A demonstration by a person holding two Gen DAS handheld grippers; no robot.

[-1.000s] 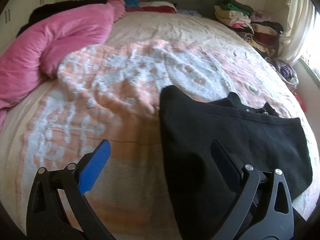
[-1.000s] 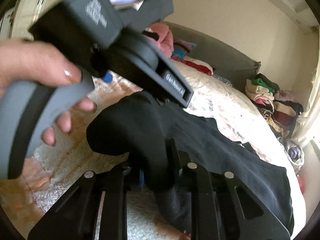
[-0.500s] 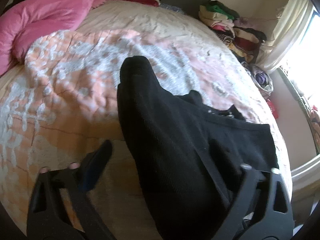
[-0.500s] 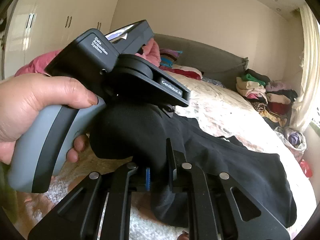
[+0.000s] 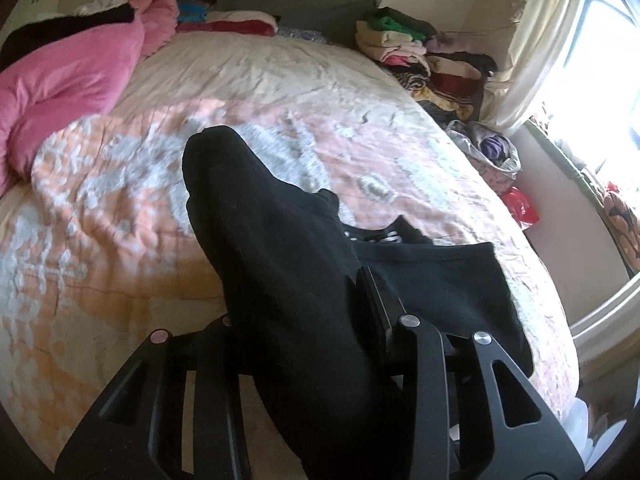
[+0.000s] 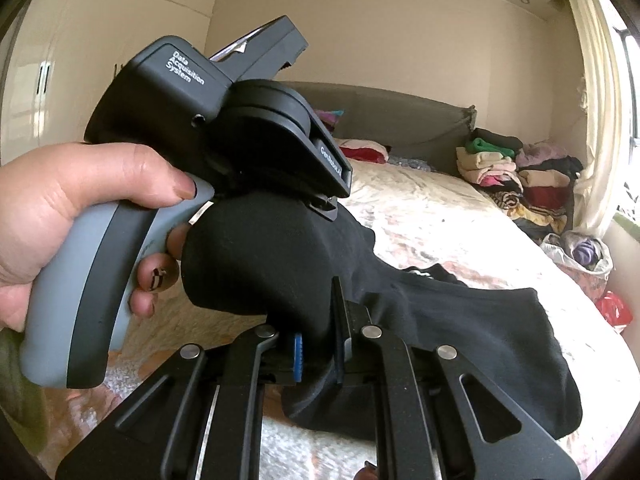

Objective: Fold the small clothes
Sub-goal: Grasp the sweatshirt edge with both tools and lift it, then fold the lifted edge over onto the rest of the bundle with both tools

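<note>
A grey-and-black pistol-grip left claw (image 6: 324, 208) lettered "Data Acquisition System", black linkages with silver screws, blue pads.

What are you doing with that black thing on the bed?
A person is folding a small black garment on the bed, using a handheld gripper in each hand. The right gripper is shut on one edge of it. The left gripper has just been closing its jaws, with the cloth between them. The gripped end is lifted; the rest lies on the patterned bedspread.
</note>
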